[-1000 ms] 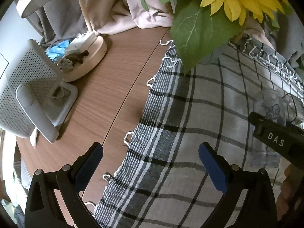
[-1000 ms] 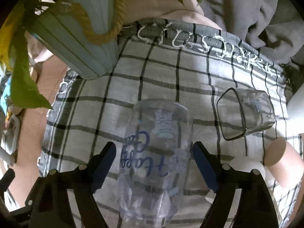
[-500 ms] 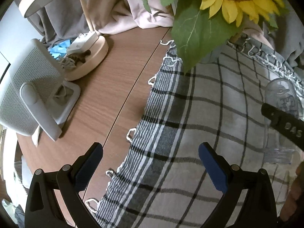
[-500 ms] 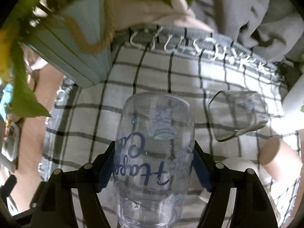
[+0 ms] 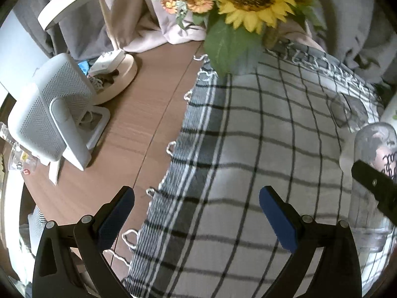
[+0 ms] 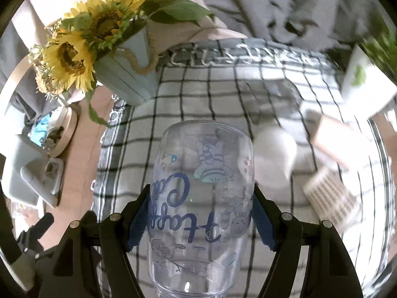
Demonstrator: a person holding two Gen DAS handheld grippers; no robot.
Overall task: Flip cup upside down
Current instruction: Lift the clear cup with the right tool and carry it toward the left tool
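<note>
A clear plastic cup (image 6: pixel 201 198) with blue writing and cartoon prints is clamped between the blue pads of my right gripper (image 6: pixel 201 221). It is held in the air above the checked cloth (image 6: pixel 173 104), its closed end pointing away from the camera. The same cup (image 5: pixel 372 173) shows at the right edge of the left wrist view, crossed by a black finger of the right gripper. My left gripper (image 5: pixel 196 213) is open and empty, low over the cloth's left edge (image 5: pixel 223 173).
A sunflower vase (image 6: pixel 124 69) stands at the back left. A white cup (image 6: pixel 273 156), a tan cup (image 6: pixel 340 144) and a ribbed cup (image 6: pixel 330 198) lie on the cloth at right, blurred. A grey fan (image 5: pixel 49 114) and lamp base (image 5: pixel 116 77) stand on the wooden table (image 5: pixel 148 104).
My right gripper closed on the cup and lifted it off the cloth; the view has pulled up and back. My left gripper has stayed open, shifting slightly.
</note>
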